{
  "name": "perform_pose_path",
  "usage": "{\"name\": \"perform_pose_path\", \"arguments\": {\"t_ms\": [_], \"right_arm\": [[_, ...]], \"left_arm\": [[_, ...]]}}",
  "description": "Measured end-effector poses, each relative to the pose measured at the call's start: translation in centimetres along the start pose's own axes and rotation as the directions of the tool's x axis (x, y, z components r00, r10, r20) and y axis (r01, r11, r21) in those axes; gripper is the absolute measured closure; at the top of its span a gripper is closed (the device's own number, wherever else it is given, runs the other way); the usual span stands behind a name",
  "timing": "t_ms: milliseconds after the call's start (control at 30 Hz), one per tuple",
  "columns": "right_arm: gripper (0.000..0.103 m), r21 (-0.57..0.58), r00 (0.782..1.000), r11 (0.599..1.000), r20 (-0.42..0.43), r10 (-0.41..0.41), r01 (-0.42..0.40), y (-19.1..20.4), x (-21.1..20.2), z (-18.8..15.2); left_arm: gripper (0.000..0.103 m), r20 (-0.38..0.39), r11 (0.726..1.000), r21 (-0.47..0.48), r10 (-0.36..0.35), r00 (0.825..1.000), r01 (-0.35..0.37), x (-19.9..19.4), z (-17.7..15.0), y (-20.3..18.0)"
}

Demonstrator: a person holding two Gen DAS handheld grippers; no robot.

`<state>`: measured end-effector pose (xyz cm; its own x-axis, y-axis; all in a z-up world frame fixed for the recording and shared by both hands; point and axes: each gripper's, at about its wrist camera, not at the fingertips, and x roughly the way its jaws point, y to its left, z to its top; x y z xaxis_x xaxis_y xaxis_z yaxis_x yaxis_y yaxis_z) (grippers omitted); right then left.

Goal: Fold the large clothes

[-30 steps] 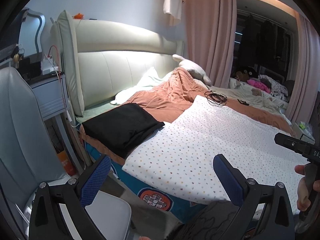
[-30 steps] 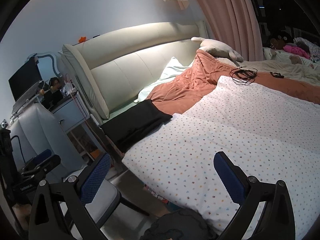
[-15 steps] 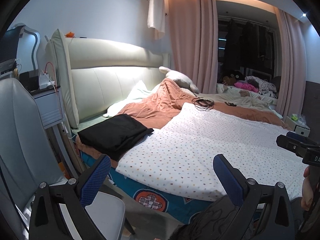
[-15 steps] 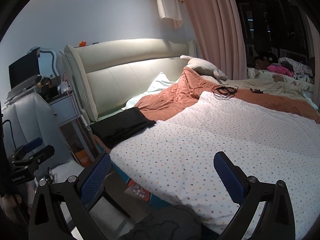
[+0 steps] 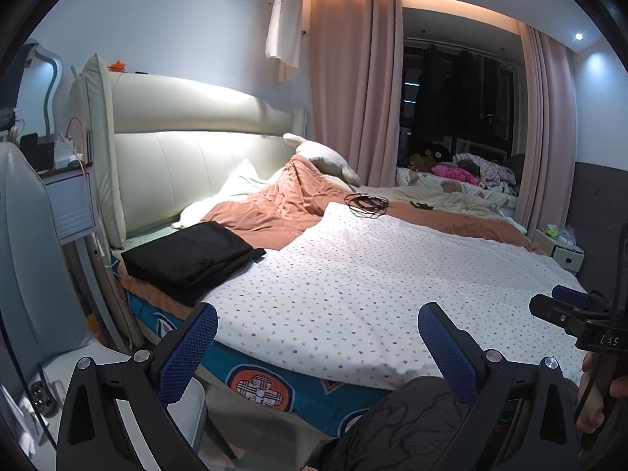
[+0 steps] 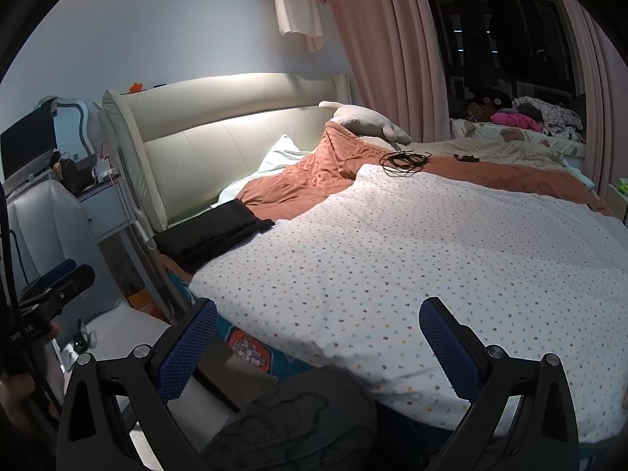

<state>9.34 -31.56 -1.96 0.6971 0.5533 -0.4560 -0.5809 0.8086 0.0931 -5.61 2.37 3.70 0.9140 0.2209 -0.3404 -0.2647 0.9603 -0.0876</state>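
Note:
A folded black garment lies on the near-left corner of the bed, by the headboard; it also shows in the right wrist view. My left gripper is open and empty, held off the bed's near edge above a dark patterned cloth. My right gripper is open and empty, also off the bed's edge, over the same dark cloth. Each gripper shows at the edge of the other's view, the right one and the left one.
A white dotted sheet covers the bed, with an orange blanket behind it. A coil of black cable lies on the sheet's far edge. A grey chair and a bedside table stand at the left. Pink curtains hang behind.
Both grippers have pulled back and tilted up from the bed, so more of the room and ceiling shows. Both stay open and empty.

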Motion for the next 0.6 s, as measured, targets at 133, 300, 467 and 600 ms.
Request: {"name": "perform_pose_path", "arguments": {"t_ms": [133, 300, 467, 600], "right_arm": [[0.0, 0.012, 1.0, 1.0, -0.002, -0.004, 0.004, -0.32, 0.03, -0.02], [0.0, 0.014, 1.0, 1.0, -0.007, 0.001, -0.001, -0.21, 0.12, -0.15], [0.0, 0.016, 1.0, 1.0, -0.01, -0.002, 0.002, -0.23, 0.13, -0.22], [0.0, 0.012, 1.0, 1.0, -0.012, -0.015, 0.015, -0.1, 0.14, -0.24]], "left_arm": [[0.001, 0.004, 1.0, 0.011, -0.002, 1.0, 0.002, -0.02, -0.02, -0.37], [0.001, 0.007, 1.0, 0.002, -0.006, 1.0, 0.006, 0.09, 0.0, -0.2], [0.001, 0.005, 1.0, -0.001, -0.003, 1.0, 0.003, 0.17, -0.13, -0.3], [0.001, 0.012, 1.0, 0.002, -0.003, 1.0, 0.003, 0.16, -0.13, -0.36]]}}
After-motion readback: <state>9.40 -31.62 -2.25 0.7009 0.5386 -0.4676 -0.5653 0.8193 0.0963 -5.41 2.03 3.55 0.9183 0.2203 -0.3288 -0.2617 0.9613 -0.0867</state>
